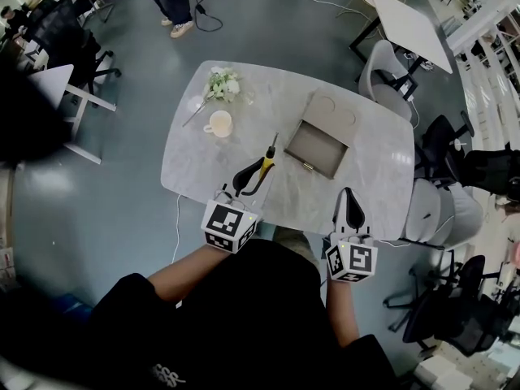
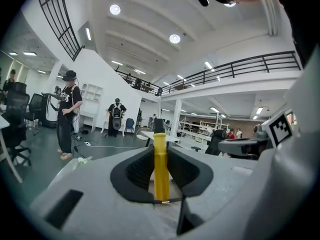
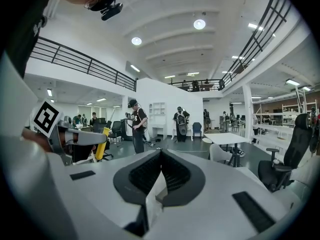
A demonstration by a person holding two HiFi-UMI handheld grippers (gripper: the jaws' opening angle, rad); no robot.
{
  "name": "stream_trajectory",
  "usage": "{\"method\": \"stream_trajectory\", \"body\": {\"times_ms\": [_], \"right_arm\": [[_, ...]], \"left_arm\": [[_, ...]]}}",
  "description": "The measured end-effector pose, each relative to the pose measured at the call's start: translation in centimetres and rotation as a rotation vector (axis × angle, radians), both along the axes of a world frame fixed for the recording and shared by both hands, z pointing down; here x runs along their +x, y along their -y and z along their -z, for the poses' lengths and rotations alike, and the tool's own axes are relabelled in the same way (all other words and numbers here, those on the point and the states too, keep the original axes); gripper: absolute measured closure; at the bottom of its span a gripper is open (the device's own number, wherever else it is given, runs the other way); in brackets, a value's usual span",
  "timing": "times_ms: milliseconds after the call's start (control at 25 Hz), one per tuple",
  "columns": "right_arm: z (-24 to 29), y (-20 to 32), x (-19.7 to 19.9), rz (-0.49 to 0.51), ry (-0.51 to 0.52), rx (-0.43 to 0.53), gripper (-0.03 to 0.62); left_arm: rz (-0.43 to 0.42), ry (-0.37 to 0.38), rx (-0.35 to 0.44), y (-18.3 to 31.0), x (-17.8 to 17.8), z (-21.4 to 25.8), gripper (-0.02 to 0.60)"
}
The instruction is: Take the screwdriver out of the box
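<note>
Dark-sleeved forearms point(image 1: 175, 279) fill the bottom of the head view, each hand carrying a gripper above the near edge of the marble desk point(image 1: 366, 177). Farthest left on the desk are a cream cup point(image 1: 219, 123) and, beyond it, a small bunch of white flowers point(image 1: 222, 83).

Next comes the left gripper point(image 1: 258, 171). Its jaws are part-way closed and pinch the yellow handle of the screwdriver point(image 1: 267, 161), as the left gripper view shows plainly. The dark shaft points away from the person. The tool is outside the open box point(image 1: 315, 149), just to the left of it, and looks to be held off the desk. The box lid lies folded back behind the box.

At the right, the right gripper point(image 1: 348, 195) is at the near desk edge with its jaws pressed together on nothing.

The step in hand is probably to carry the tool clear and set it down. The pinch sits on the handle and the shaft sticks out ahead, so the squeeze should be firm and the wrist level to stop the tool pivoting. The bare patch between cup and box is the best landing spot, since it leaves room for the tip to miss the cup. The jaws should part only once the handle rests on the desk. The right gripper is best kept back from the box, as there is nothing for it to steady.
</note>
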State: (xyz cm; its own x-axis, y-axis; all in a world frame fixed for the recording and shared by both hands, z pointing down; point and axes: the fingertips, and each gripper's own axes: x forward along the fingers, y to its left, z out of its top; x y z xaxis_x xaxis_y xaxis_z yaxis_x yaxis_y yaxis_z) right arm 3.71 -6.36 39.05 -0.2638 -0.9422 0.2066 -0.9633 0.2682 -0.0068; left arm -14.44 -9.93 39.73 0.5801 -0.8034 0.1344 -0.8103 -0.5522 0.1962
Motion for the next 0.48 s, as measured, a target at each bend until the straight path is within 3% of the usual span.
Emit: {"method": "stream_trajectory", "body": {"times_ms": [480], "right_arm": [[-0.3, 1.3, 1.0, 0.015, 0.003, -0.004, 0.583]], "left_arm": [[-0.029, 0.012, -0.031, 1.4, 2.6, -1.7, 0.491]]}}
